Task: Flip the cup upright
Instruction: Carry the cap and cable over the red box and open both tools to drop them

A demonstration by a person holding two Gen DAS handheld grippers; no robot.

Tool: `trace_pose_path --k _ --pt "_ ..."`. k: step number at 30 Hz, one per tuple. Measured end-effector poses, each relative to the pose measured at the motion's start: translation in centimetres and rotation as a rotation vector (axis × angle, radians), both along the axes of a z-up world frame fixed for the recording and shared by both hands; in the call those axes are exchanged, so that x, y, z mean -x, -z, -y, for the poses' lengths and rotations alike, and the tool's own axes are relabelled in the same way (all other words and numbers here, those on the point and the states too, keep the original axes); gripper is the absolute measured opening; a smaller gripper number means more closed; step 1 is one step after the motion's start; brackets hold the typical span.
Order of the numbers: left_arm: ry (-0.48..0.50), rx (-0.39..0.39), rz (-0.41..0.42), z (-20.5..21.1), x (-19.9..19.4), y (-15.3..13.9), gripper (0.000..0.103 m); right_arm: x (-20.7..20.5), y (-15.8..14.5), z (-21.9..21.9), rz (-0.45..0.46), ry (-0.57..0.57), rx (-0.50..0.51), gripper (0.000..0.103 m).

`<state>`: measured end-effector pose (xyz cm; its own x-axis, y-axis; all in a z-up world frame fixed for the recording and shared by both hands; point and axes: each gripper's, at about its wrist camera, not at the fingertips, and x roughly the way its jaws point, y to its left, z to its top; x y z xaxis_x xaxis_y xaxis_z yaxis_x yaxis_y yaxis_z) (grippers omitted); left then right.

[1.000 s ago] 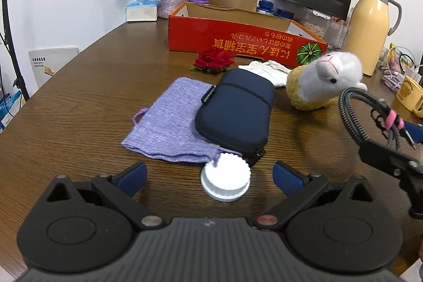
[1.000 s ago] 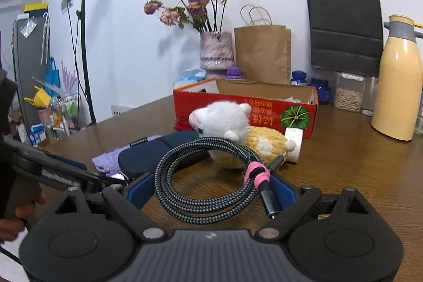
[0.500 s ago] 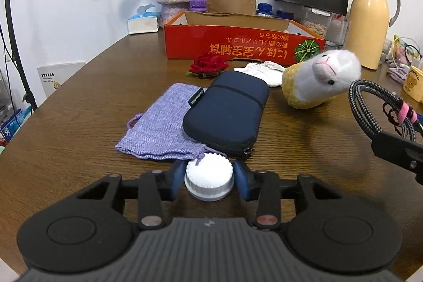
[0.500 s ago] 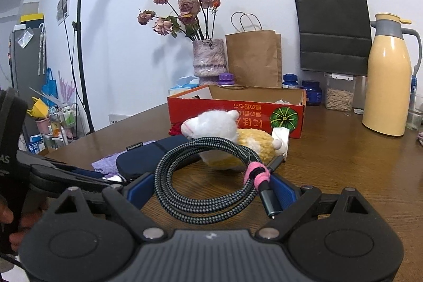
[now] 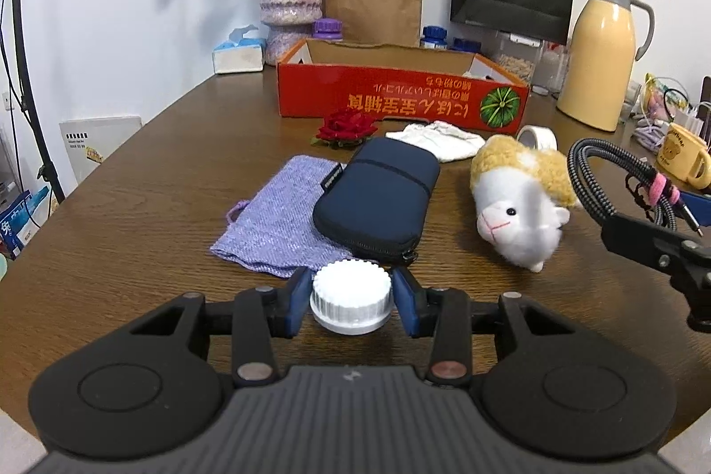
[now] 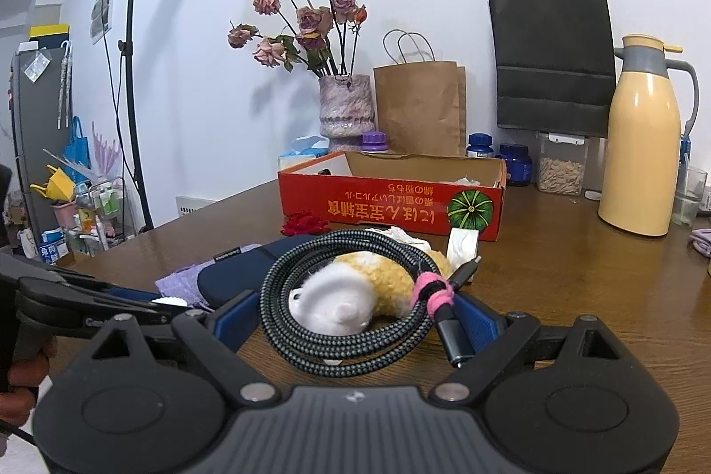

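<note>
While the white ribbed cup [image 5: 351, 303] sits mouth-down on the bench [image 5: 133, 207], near the near edge, the task is only begun: the cup is gripped, but nothing in either view shows it lifted or turned.

Starting toward the left edge of the bench, a purple cloth pouch [image 5: 280, 221] lies flat, and a dark blue zip case [image 5: 377, 203] overlaps its right side. Just in front of both, the left gripper [image 5: 351, 298] has its jaws drawn in on the cup, the blue pads [image 5: 297, 298] touching its ridged sides on either flank. The cup's wider flange rests on the wood, so it looks to me not yet raised.

Further right, a plush toy [image 5: 520, 203] lies on its side, well apart from the cup. Toward the right edge, the right gripper [image 6: 355, 323] has its jaws spread fairly wide around a coiled braided cable [image 6: 337, 309], bound with a pink tie. The coil sits between the pads and seems carried there, though I cannot tell how firmly. That hand plays no part in the cup.

What remains, by my reading, is the whole of the flip: raise the cup clear, roll the wrist over, and set it down mouth-up in the open wood before the pouch.
</note>
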<state>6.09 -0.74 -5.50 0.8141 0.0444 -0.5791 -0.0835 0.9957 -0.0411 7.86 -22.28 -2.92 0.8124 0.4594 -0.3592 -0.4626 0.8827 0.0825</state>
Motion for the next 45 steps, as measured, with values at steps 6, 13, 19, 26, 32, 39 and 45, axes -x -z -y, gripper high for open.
trace_pose_path --k 6,13,19,26,32,39,45 --pt "0.02 0.009 0.036 -0.1 0.6 -1.1 0.041 0.4 -0.6 -0.2 0.016 0.012 0.008 0.092" --pt "0.033 0.016 0.068 -0.3 -0.2 -2.5 0.041 0.1 -1.7 -0.8 0.032 0.026 0.01 0.092" --pt "0.037 0.022 0.085 -0.7 -1.7 -3.9 0.041 -1.0 -2.7 -1.4 0.04 0.03 0.008 0.092" --pt "0.048 0.027 0.108 -0.9 -4.1 -5.7 0.041 -3.1 -4.1 -2.1 0.039 0.042 -0.011 0.092" --pt "0.054 0.031 0.117 -1.1 -6.5 -6.9 0.041 -5.0 -5.1 -2.9 0.044 0.046 -0.02 0.092" --pt "0.058 0.033 0.126 -1.5 -9.2 -8.1 0.041 -7.6 -6.1 -3.9 0.034 0.058 -0.034 0.092" --pt "0.057 0.039 0.14 -1.8 -11.5 -9.4 0.041 -10.0 -6.9 -4.5 0.031 0.074 -0.047 0.092"
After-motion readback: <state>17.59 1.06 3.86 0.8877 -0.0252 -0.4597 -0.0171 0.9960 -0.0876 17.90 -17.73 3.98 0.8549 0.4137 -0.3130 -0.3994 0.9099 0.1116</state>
